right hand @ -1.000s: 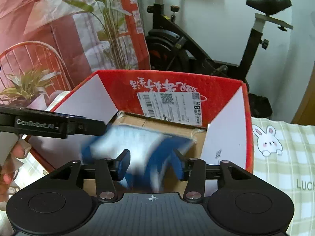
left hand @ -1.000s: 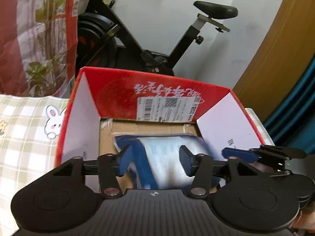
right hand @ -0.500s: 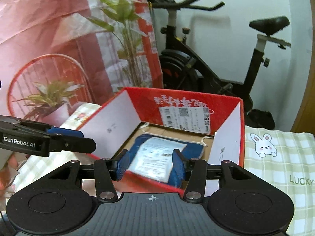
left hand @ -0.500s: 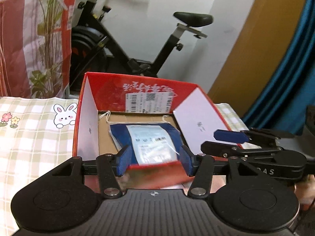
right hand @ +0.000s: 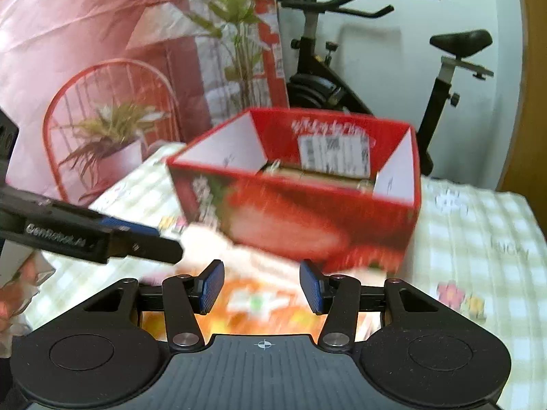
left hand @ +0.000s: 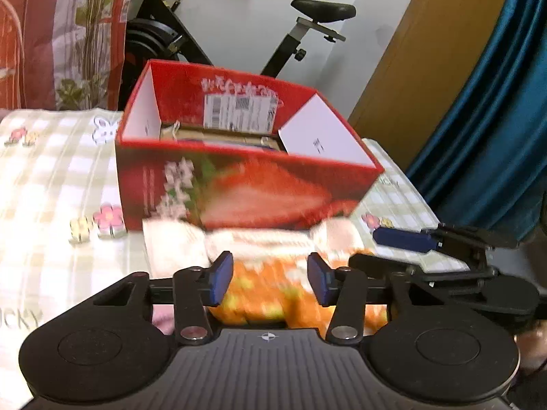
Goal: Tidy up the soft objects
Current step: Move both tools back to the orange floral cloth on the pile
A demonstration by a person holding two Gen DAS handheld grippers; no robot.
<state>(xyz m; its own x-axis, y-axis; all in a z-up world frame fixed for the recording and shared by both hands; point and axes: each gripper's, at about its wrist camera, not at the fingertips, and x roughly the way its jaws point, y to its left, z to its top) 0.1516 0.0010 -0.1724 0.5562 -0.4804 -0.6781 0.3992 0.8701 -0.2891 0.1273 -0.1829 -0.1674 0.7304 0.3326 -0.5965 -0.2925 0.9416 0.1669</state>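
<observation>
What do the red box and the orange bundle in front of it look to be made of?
Red box: printed cardboard, apparently glossy; thin flat walls, white inner flaps, a stuck-on shipping label.
Orange bundle: probably soft fabric, with a matte floral print and a rumpled outline. Motion blur leaves it uncertain.

Checked cloth (left hand: 44, 184) bears red box (left hand: 239, 191), orange package (left hand: 273, 290).

Both wrist views look forward and downward, near the checked cloth surface (left hand: 51, 177). Shared ground: red open-topped cardboard box (left hand: 239, 191) (right hand: 307, 218) at twelve o'clock, black exercise bike (left hand: 301, 30) (right hand: 342, 78) behind.
</observation>
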